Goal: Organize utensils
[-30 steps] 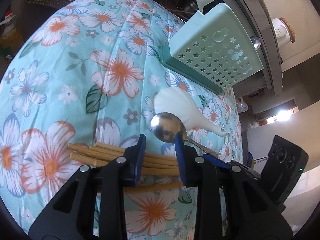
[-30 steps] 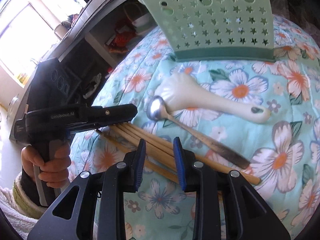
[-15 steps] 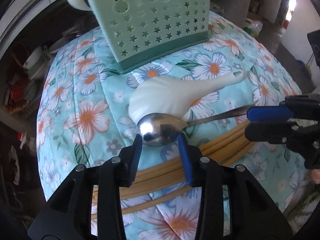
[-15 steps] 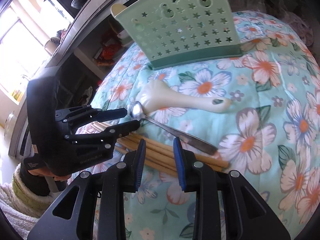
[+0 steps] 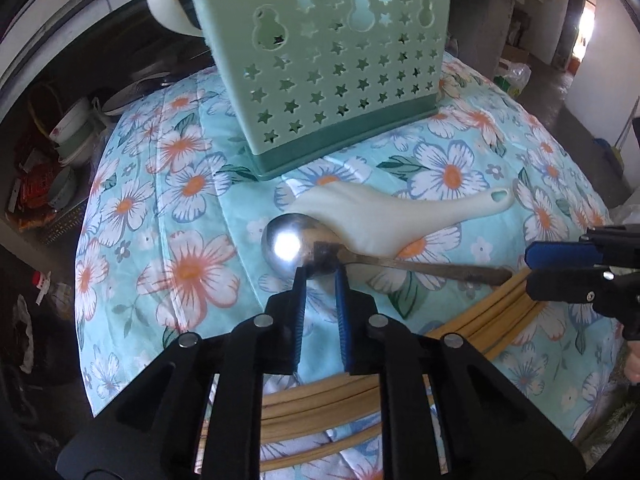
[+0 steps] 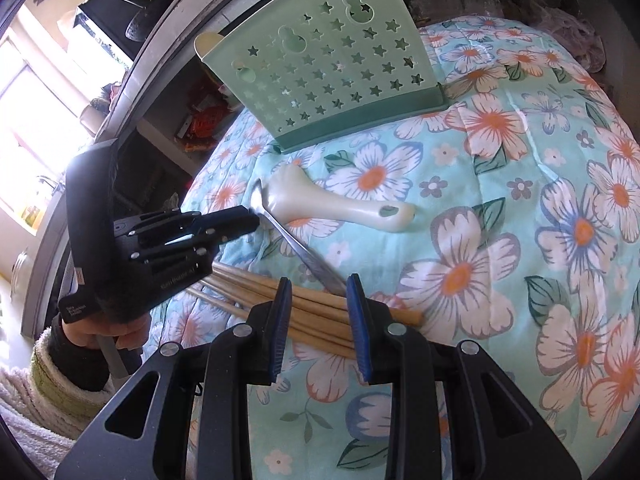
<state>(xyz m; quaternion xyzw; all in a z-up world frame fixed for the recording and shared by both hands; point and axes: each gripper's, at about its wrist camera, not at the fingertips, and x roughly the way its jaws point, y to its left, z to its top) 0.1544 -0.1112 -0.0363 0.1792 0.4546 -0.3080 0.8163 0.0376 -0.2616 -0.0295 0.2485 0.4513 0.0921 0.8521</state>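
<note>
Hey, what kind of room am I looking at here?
Most likely a home kitchen or dining corner: a floral tablecloth carries a green utensil holder, a metal spoon and chopsticks, and stacked bowls sit on shelves beside it.

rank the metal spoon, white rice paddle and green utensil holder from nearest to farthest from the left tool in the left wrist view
1. Metal spoon: its bowl sits at the tips of the left tool.
2. White rice paddle: just beyond the spoon, lying across the cloth.
3. Green utensil holder: farthest, standing at the back.
</note>
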